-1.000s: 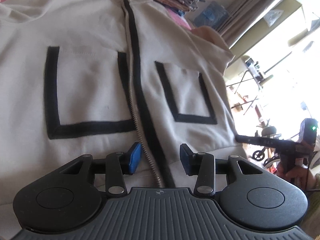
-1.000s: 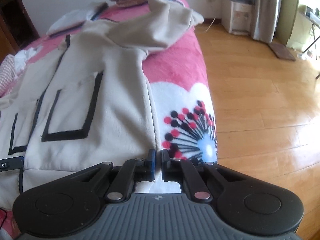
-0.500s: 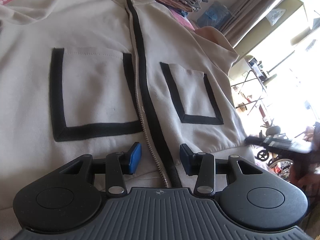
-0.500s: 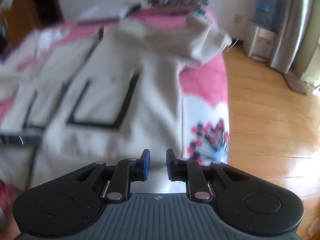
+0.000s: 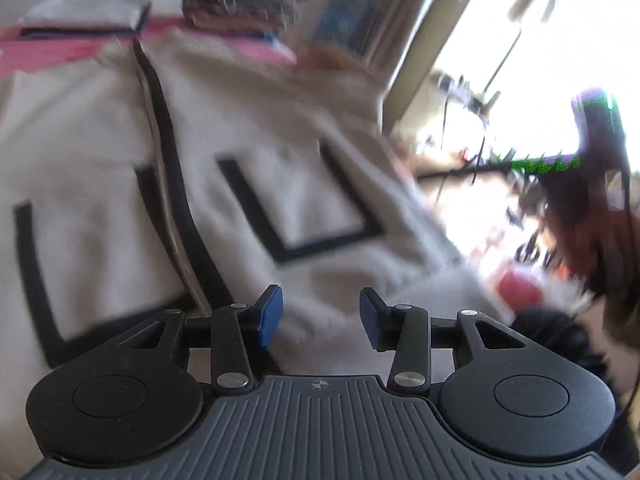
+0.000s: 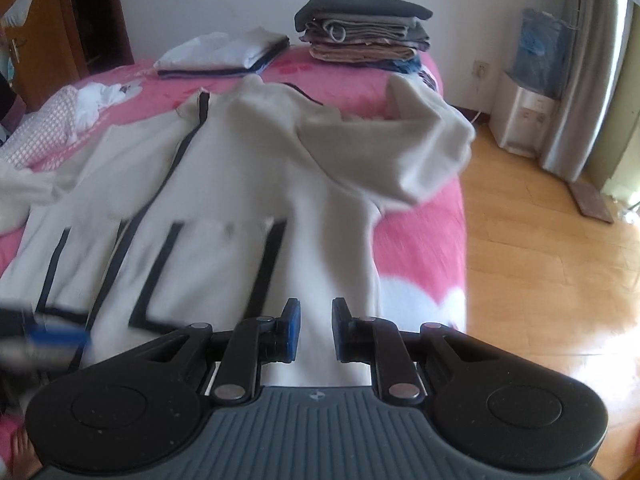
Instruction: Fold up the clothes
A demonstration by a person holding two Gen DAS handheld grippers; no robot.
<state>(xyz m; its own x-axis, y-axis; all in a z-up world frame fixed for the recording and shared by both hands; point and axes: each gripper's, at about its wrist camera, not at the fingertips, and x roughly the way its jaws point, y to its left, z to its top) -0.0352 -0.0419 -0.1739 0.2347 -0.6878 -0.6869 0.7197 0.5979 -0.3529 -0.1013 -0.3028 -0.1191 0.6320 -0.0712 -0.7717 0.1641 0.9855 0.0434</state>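
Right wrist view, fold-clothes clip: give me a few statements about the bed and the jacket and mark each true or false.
1. The cream jacket lies spread front-up on the pink bedspread. True.
2. The right gripper is clamped on the jacket's hem. False: its pads stand apart with nothing pinched between them.
3. A stack of folded clothes sits at the far end of the bed. True.
4. The jacket's pockets are trimmed in red. False: the pocket trim is black.
5. The floor beside the bed is carpeted. False: it is a wooden floor.

Both wrist views look down, close, sharing jacket [image 5: 320, 200].
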